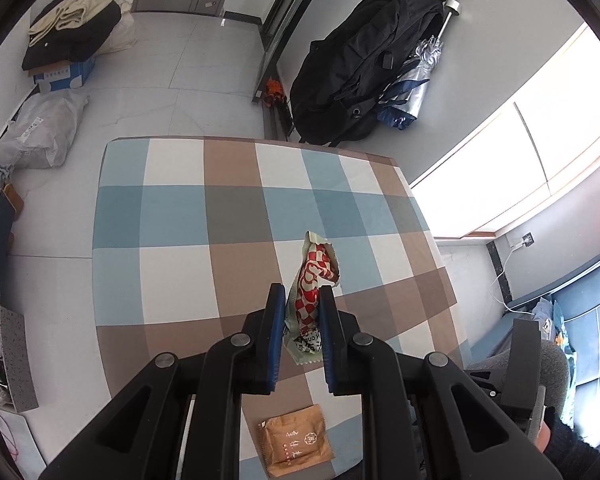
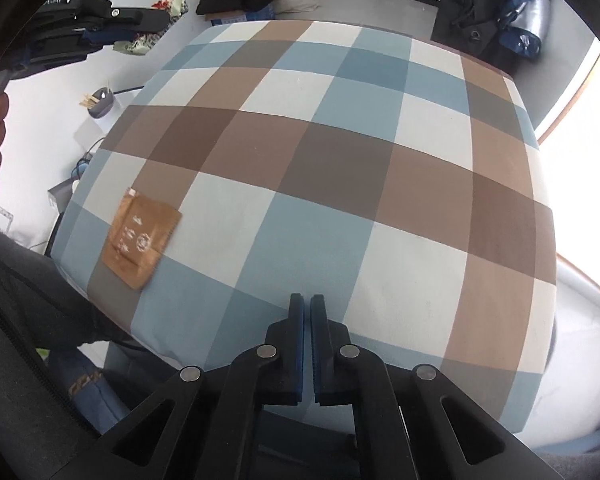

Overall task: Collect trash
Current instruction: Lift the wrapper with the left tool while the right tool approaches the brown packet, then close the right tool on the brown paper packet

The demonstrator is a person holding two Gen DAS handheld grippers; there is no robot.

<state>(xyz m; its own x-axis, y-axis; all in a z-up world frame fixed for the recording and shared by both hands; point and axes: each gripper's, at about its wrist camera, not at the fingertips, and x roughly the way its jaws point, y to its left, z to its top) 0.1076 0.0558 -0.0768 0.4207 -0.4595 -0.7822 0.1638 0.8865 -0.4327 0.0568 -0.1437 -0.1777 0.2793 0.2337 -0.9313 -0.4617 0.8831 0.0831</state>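
A checked tablecloth [image 1: 228, 216] covers the table; a black backpack [image 1: 356, 68] and folded umbrella [image 1: 416, 80] hang behind.

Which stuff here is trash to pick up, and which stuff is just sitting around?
Trash for the job:
- red-and-white wrapper, pinched in the left gripper
- brown packet, flat on the checked table

Just lying about:
- black backpack hanging on the wall
- folded umbrella beside it
- pile of clothes on a box

Bright daylight pours in from the window [image 1: 512, 168], which glows plain white with glare, the shadows are soft and faint, both pictures look sharp in the middle, and the round lens bends everything near the dark corners.
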